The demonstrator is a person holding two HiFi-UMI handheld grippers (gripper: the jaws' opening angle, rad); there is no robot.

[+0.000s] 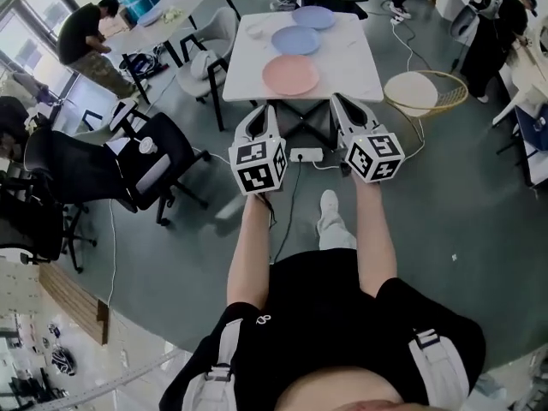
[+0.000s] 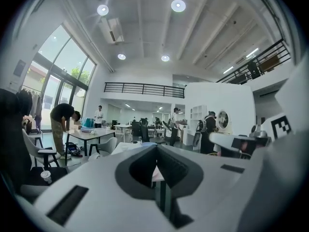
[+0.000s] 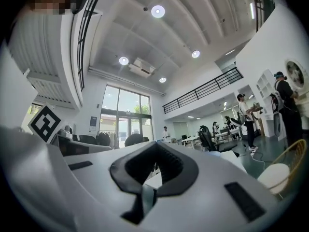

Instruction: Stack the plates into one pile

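Three plates lie apart in a row on the white table (image 1: 360,75): a pink plate (image 1: 290,74) nearest me, a blue plate (image 1: 296,39) behind it, and a paler blue plate (image 1: 313,17) at the far end. My left gripper (image 1: 262,110) and right gripper (image 1: 339,101) hover side by side in front of the table's near edge, short of the pink plate. Both are shut with nothing between their jaws. In the left gripper view the shut gripper (image 2: 157,148) points at the table (image 2: 118,149). The right gripper view shows its shut gripper (image 3: 155,159) aimed across the room.
A small white object (image 1: 254,32) sits on the table's left side. A power strip (image 1: 306,154) and cables lie on the floor under the table. Black office chairs (image 1: 145,157) stand to the left, a round wicker seat (image 1: 424,92) to the right. A person (image 1: 86,37) bends over another table.
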